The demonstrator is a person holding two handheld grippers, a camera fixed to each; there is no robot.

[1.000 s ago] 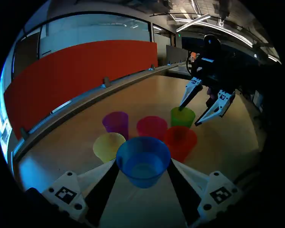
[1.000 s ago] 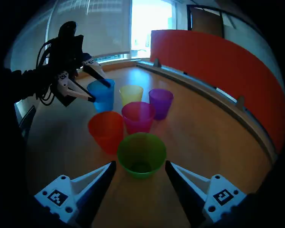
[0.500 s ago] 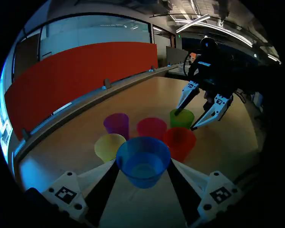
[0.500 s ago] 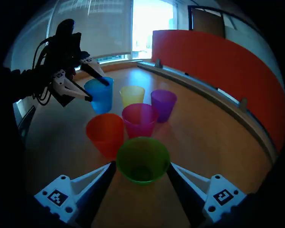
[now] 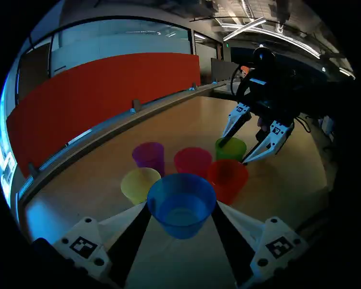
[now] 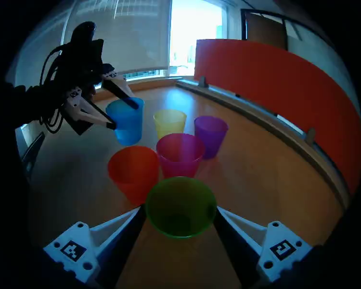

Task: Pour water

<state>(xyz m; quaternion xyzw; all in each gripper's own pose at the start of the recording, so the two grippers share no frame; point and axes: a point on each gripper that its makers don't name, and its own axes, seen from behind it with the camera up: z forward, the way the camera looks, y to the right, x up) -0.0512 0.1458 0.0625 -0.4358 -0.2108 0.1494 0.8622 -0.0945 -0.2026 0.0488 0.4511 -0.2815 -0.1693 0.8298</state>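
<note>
Though it is translucent, blue cup (image 5: 181, 209) (part-filled)

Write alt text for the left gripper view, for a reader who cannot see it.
A blue cup with some water in it is clamped between the left gripper's two fingers. Behind it on a wooden table stand a yellow cup, a purple cup, a pink cup and an orange cup. Farther off, the right gripper grips a green cup.

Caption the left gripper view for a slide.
Left gripper holds a blue cup of water; opposite, right gripper holds the green cup.
</note>
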